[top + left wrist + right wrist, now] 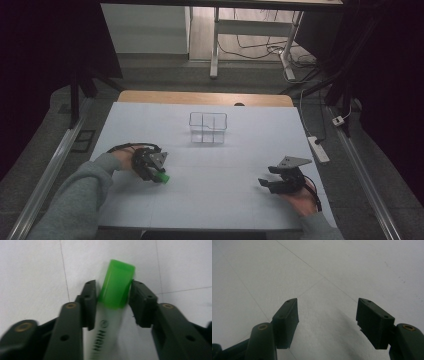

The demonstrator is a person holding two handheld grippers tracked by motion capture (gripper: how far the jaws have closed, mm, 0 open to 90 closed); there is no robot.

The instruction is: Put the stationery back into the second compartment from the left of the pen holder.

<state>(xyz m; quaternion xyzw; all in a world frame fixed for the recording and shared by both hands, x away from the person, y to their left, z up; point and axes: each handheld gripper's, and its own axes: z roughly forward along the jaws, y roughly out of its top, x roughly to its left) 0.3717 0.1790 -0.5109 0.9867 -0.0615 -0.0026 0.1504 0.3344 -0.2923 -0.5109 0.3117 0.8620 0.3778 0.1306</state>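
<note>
1. At the left of the high view, a grey sleeve (75,195) comes in from the bottom edge, and its hand (124,158) holds the left claw (159,176) low over the white surface (210,200).
2. The left claw is clamped on a highlighter (110,315). In the left gripper view both black jaws press its sides just where the green cap (116,283) meets the pale barrel.
3. The cap pokes out past the jaw tips. The barrel runs back between the jaws toward the camera, with dark lettering on it that is too blurred to read fully.
4. In the high view the green cap shows at the claw's tip, near the surface; I cannot tell whether it touches.
5. Toward the far middle of the surface stands a clear container (208,128), upright, split into 4 compartments. It is well apart from both claws.
6. At the right, the other hand (300,200) holds the right claw (265,184) near the front right part of the surface, its grey three-cornered plate (294,162) on top.
7. The right claw's jaws stand wide apart. In the right gripper view they frame bare white surface marked by thin lines.
8. Beyond the surface, on the floor at the right, lies a white power strip (318,149).
</note>
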